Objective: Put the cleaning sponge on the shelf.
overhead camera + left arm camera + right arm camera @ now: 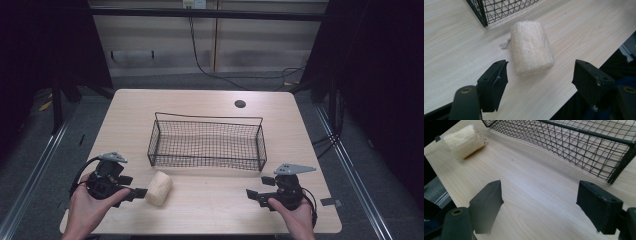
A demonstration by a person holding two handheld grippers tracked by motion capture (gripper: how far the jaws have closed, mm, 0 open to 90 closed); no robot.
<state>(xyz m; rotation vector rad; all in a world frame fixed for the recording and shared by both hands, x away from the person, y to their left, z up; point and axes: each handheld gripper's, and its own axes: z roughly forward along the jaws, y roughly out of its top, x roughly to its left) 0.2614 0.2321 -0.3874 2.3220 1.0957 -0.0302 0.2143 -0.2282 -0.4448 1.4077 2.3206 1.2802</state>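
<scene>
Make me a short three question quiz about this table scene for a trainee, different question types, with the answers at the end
1. True or false: the loofah sponge lies inside the wire basket.
2. Multiple choice: which gripper is nearest the loofah sponge? A) the left gripper B) the right gripper C) both equally near
3. Short answer: are the left gripper's jaws pressing on the loofah sponge?

Key
1. False. It lies on the table, just outside the basket's near left corner.
2. A. The sponge sits just ahead of its jaws; the right gripper is over bare table further along the near edge.
3. No. The jaws stand apart and the sponge lies ahead of them, untouched.
</scene>
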